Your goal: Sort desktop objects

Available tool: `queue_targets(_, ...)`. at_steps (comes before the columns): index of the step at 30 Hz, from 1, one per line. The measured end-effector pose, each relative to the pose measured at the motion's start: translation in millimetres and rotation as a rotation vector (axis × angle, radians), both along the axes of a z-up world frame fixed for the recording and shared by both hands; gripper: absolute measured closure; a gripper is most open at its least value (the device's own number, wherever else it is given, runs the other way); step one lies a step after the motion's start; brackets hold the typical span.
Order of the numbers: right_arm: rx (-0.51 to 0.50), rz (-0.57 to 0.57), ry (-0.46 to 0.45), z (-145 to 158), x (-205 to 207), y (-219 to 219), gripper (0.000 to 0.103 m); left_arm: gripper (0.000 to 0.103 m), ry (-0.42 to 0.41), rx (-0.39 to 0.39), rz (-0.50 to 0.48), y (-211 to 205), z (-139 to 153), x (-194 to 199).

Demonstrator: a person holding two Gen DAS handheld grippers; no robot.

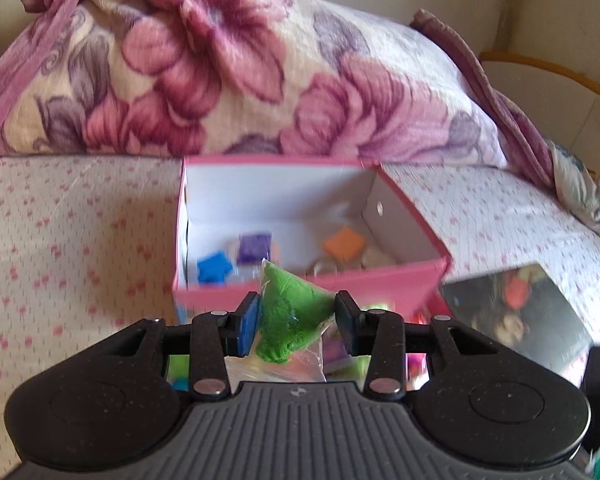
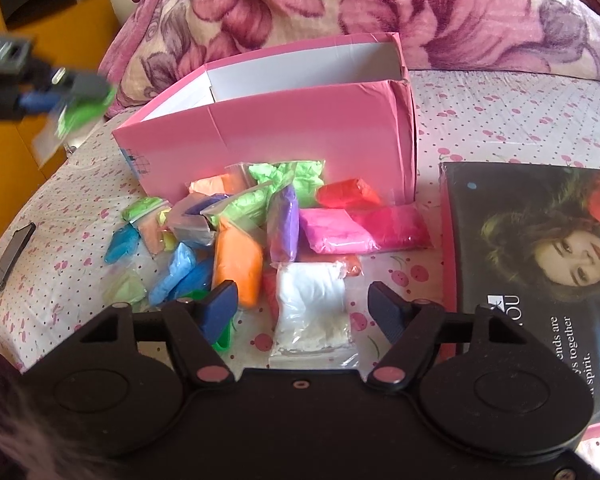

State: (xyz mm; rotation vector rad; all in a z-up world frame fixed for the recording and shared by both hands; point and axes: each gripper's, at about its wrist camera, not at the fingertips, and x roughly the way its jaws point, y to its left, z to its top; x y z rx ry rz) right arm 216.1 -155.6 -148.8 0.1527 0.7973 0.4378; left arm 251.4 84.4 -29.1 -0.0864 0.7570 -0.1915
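Note:
My left gripper (image 1: 296, 316) is shut on a green clay packet (image 1: 290, 316) and holds it in the air just in front of the open pink box (image 1: 404, 280). It also shows blurred at the left of the right wrist view (image 2: 80, 108). Inside the box lie blue (image 1: 214, 270), purple (image 1: 254, 246) and orange (image 1: 342, 244) packets. My right gripper (image 2: 304, 312) is open above a white clay packet (image 2: 312, 312). A pile of coloured clay packets (image 2: 260, 224) lies in front of the pink box (image 2: 300, 128).
A floral blanket (image 1: 240, 60) is heaped behind the box. A magazine-like lid with a woman's face (image 2: 540, 264) lies at the right. A dark phone (image 2: 10, 258) lies at the left edge of the bed. The spotted sheet (image 2: 500, 112) covers the surface.

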Motion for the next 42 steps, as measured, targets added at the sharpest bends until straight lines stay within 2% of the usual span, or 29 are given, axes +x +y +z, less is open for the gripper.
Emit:
queue_targets(5, -0.001, -0.004, 0.000, -1.6, 0.4, -1.0, 0.032, 0.064, -0.001, -0.008, 0.010, -9.4, 5.6, 41.0)
queue_targets(11, 0.004, -0.008, 0.004, -4.1, 1.8, -3.1, 0.040, 0.064, 0.073, 0.003, 0.014, -33.3, -15.9, 102.2)
queue_targets(17, 0.009, -0.008, -0.002, -5.1, 3.0, -4.2, 0.040, 0.064, 0.168, 0.090, -0.033, -56.3, -39.2, 160.7)
queue_targets(22, 0.015, -0.015, -0.011, -5.9, 4.4, -4.3, 0.040, 0.064, 0.253, 0.167, -0.075, -64.9, -60.8, 186.6)
queue_targets(29, 0.003, -0.020, -0.014, -5.1, 5.4, -3.7, 0.040, 0.062, 0.319, 0.217, -0.094, -70.4, -76.3, 201.2)
queue_targets(31, -0.001, -0.021, -0.015, -4.8, 5.7, -3.5, 0.040, 0.048, 0.337, 0.251, -0.089, -71.6, -79.8, 204.3)
queue_targets(32, -0.003, -0.022, -0.015, -4.6, 5.9, -3.5, 0.040, 0.037, 0.336, 0.258, -0.084, -71.2, -79.6, 203.7)
queue_targets(33, -0.005, -0.023, -0.016, -4.5, 6.0, -3.4, 0.040, 0.035, 0.327, 0.258, -0.080, -70.5, -78.2, 202.6)
queue_targets(38, -0.015, -0.026, -0.018, -3.7, 6.7, -2.9, 0.041, 0.035, 0.291, 0.202, -0.059, -63.3, -60.7, 187.4)
queue_targets(42, -0.024, -0.029, -0.019, -3.1, 6.9, -2.0, 0.043, 0.035, 0.239, 0.143, -0.052, -54.4, -35.5, 159.0)
